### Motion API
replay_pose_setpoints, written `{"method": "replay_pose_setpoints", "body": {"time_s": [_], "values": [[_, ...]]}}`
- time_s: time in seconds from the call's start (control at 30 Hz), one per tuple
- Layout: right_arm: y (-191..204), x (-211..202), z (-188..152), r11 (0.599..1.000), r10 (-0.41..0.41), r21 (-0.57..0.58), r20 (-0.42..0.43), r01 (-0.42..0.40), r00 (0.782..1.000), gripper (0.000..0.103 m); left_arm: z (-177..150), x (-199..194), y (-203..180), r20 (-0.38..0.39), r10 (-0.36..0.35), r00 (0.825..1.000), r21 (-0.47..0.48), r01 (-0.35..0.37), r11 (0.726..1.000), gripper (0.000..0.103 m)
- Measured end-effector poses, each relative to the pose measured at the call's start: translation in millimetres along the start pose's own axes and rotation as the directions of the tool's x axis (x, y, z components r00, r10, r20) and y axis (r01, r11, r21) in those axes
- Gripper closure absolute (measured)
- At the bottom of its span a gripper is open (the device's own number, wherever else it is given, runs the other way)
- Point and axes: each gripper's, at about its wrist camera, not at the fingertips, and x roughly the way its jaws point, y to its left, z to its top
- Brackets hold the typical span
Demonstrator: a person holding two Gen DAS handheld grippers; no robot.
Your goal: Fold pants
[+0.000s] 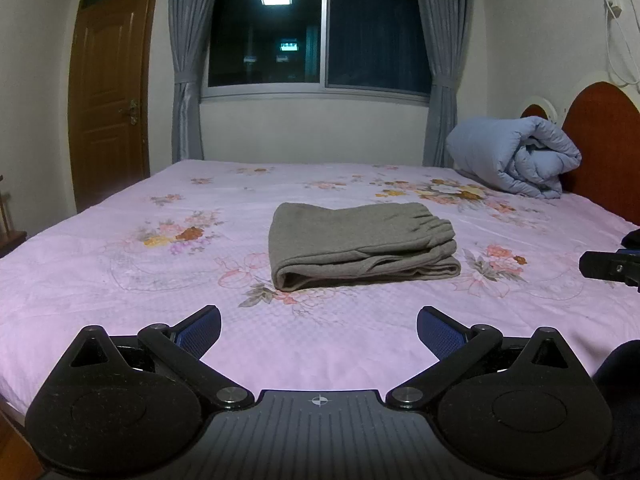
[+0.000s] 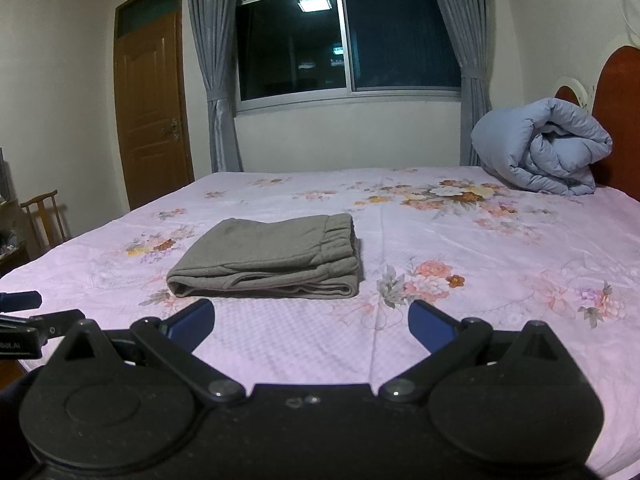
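Observation:
Grey pants [image 1: 360, 246] lie folded into a compact stack on the pink floral bed sheet [image 1: 120, 280], elastic waistband on the right side. They also show in the right wrist view [image 2: 268, 258], left of centre. My left gripper [image 1: 319, 330] is open and empty, held back from the pants near the bed's front edge. My right gripper [image 2: 311, 320] is open and empty, just in front of the pants. The right gripper's tip shows at the left wrist view's right edge [image 1: 612, 266]; the left gripper shows at the right wrist view's left edge [image 2: 24, 320].
A rolled blue quilt [image 1: 516, 156] lies at the bed's far right by the red headboard [image 1: 604, 140]. A wooden door [image 1: 108, 96] and a curtained window [image 1: 320, 36] are behind the bed. A wooden chair [image 2: 44, 216] stands at the left.

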Motion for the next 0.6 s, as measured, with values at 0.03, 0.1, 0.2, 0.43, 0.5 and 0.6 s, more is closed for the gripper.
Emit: {"method": "replay_pose_setpoints", "body": {"time_s": [0.03, 0.1, 0.2, 0.43, 0.5, 0.6], "values": [[0.5, -0.2, -0.2, 1.0, -0.001, 0.001, 0.0, 0.001, 1.0, 0.006, -0.2, 0.3, -0.2, -0.001, -0.001, 1.0, 0.001, 0.001, 1.0, 0.0], [0.3, -0.1, -0.2, 1.0, 0.001, 0.001, -0.001, -0.001, 1.0, 0.006, -0.1, 0.2, -0.1, 0.0, -0.001, 1.0, 0.0, 0.001, 1.0, 0.0], [0.2, -0.2, 0.0, 1.0, 0.0, 0.001, 0.001, 0.0, 1.0, 0.006, -0.2, 0.0, -0.2, -0.001, 0.0, 1.0, 0.0, 0.0, 1.0, 0.0], [0.0, -0.1, 0.0, 1.0, 0.0, 0.001, -0.002, 0.0, 1.0, 0.006, -0.3, 0.4, -0.3, -0.003, -0.003, 1.0, 0.003, 0.003, 1.0, 0.0], [-0.1, -0.1, 0.0, 1.0, 0.002, 0.001, -0.002, -0.002, 1.0, 0.006, -0.5, -0.1, -0.2, -0.003, -0.006, 1.0, 0.003, 0.006, 1.0, 0.0], [0.2, -0.3, -0.1, 1.0, 0.001, 0.001, -0.003, -0.001, 1.0, 0.006, -0.5, 0.9, 0.8, -0.004, -0.009, 1.0, 0.003, 0.009, 1.0, 0.0]]}}
